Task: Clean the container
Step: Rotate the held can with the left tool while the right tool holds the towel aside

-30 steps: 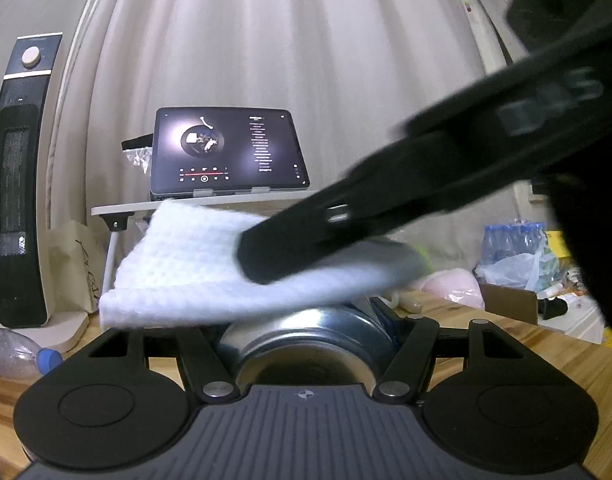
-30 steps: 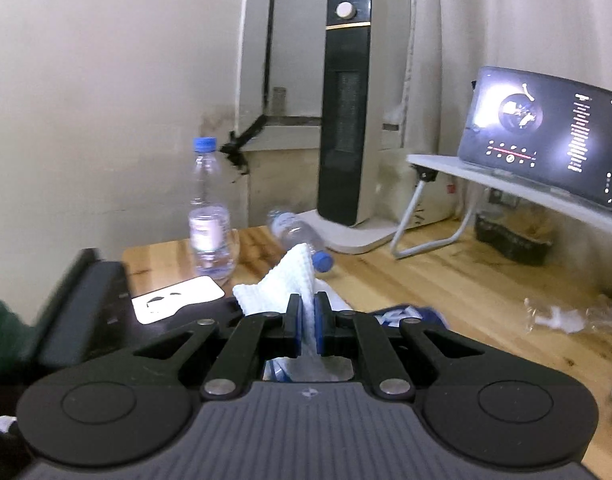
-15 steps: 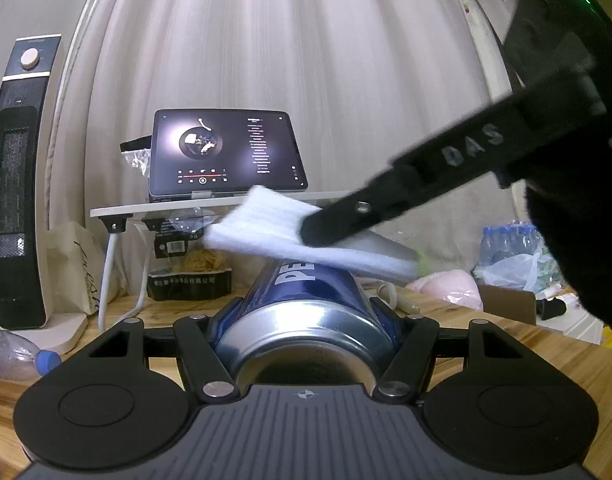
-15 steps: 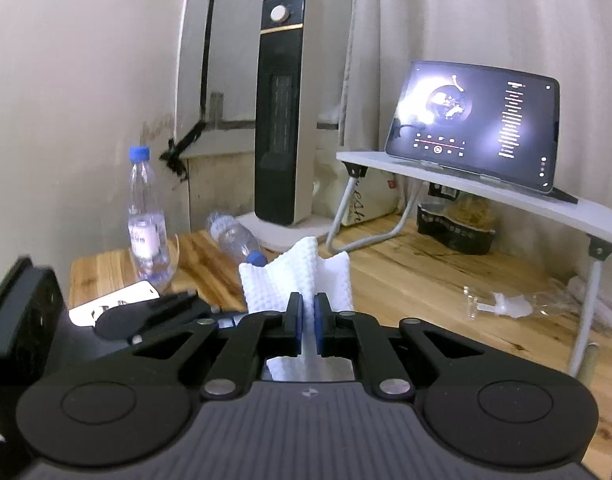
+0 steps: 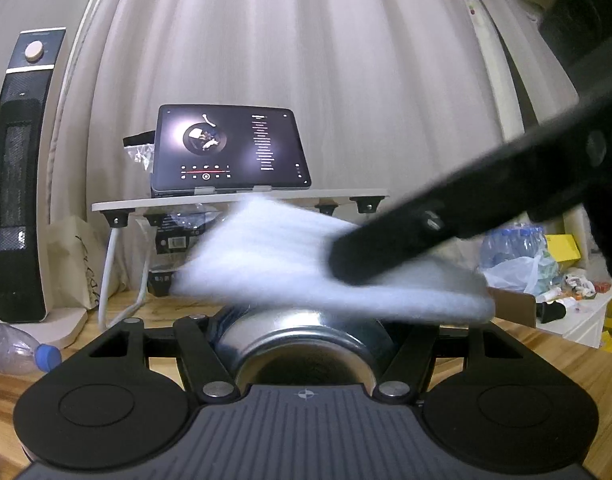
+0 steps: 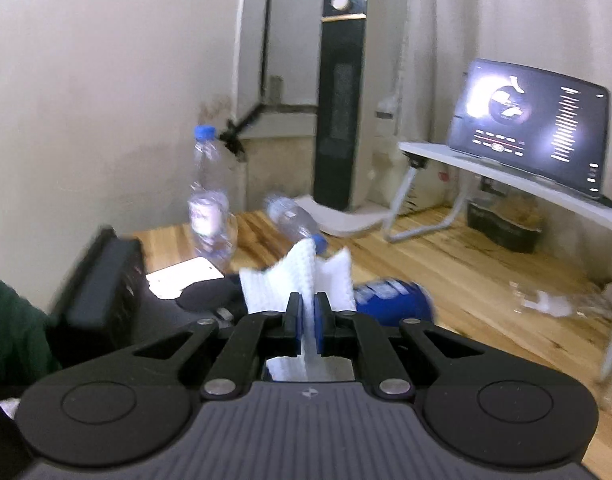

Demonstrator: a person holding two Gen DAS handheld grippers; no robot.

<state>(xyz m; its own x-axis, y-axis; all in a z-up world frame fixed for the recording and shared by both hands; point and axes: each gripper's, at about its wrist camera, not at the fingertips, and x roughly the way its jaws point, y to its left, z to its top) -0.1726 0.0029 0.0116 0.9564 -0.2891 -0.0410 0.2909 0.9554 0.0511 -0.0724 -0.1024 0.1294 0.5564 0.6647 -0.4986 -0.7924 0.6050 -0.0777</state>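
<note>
The left gripper (image 5: 306, 320) clamps the can (image 5: 301, 336) sideways above the surface (image 6: 466, 280). The right gripper (image 6: 306, 316), fingers pinching the cloth (image 5: 306, 268), has swept back over the can again, covering the label: wiping goes on.

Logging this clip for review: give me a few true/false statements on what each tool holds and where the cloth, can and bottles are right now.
1. The left tool grips a can lying on its side. True.
2. The right tool is open and empty. False: it is shut on a white cloth.
3. The cloth lies across the top of the can. True.
4. Both bottles stand upright. False: one bottle stands, the other bottle lies on its side.
5. The tablet lies flat on the floor. False: it is propped on a small white table.
</note>
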